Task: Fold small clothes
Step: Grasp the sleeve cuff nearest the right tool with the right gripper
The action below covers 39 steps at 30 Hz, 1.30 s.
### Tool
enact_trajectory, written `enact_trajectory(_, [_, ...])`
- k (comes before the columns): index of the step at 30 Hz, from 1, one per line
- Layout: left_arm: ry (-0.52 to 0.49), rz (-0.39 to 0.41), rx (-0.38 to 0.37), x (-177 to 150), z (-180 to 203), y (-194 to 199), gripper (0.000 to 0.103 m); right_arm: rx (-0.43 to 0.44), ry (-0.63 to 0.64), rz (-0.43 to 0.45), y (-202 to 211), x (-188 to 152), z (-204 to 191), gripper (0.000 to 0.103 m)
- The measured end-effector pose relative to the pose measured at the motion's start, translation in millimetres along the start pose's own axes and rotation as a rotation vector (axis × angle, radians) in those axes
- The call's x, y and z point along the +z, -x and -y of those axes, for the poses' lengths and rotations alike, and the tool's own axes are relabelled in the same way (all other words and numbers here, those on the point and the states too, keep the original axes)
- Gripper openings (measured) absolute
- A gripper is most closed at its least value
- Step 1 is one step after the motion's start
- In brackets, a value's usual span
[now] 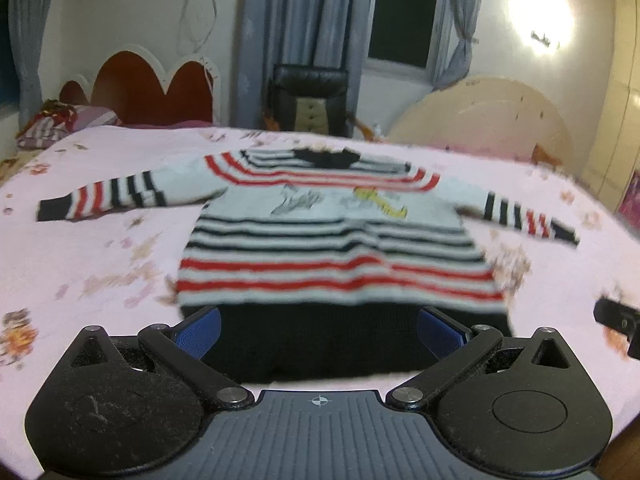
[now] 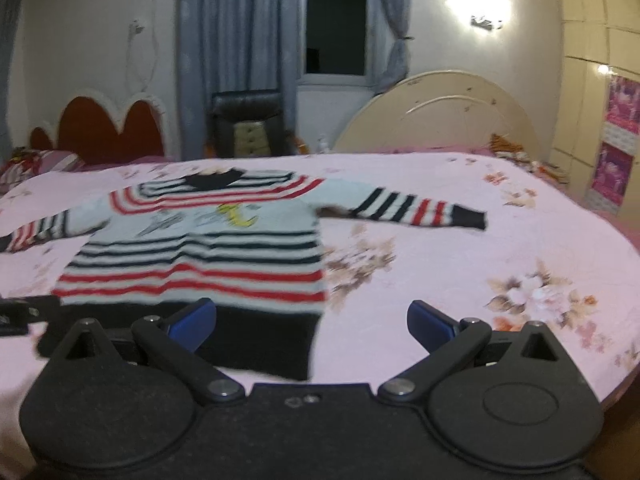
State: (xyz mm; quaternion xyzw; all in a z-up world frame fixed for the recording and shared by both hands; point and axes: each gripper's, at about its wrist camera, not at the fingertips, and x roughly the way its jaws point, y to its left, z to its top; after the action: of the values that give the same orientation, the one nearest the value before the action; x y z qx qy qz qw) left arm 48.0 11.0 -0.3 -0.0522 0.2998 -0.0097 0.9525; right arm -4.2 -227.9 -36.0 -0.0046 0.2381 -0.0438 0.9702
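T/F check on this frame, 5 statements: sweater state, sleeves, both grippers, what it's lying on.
1. The striped sweater lies spread flat on the pink floral bedspread. True.
2. Both sleeves are folded in over the body. False: the left sleeve and the right sleeve both stretch out to the sides.
3. The left gripper is open. True: its jaws stand wide apart over the black hem.
4. The right gripper is shut on the hem. False: it is open and holds nothing.
5. The sweater's collar points toward the cameras. False: the black hem is nearest, the collar at the far end.
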Motion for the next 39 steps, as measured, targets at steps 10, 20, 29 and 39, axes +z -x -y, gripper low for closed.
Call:
enact_trajectory(10, [-0.033, 0.057, -0.013, 45, 28, -77, 0.103, -0.045, -0.125, 0.074, -67, 49, 69, 0.099])
enact_trajectory(20, [-0.003, -0.013, 0.124, 98, 34, -183, 0.103, -0.071, -0.356, 0.029, -206, 84, 164, 0.092])
enact_trajectory(29, [0.000, -0.128, 0.197, 93, 53, -245, 0.103, -0.105, -0.661, -0.103, -313, 57, 250, 0.051])
enact_trajectory(39, [0.088, -0.130, 0.199, 104, 31, -267, 0.103, -0.141, -0.791, -0.081, -346, 49, 280, 0.038])
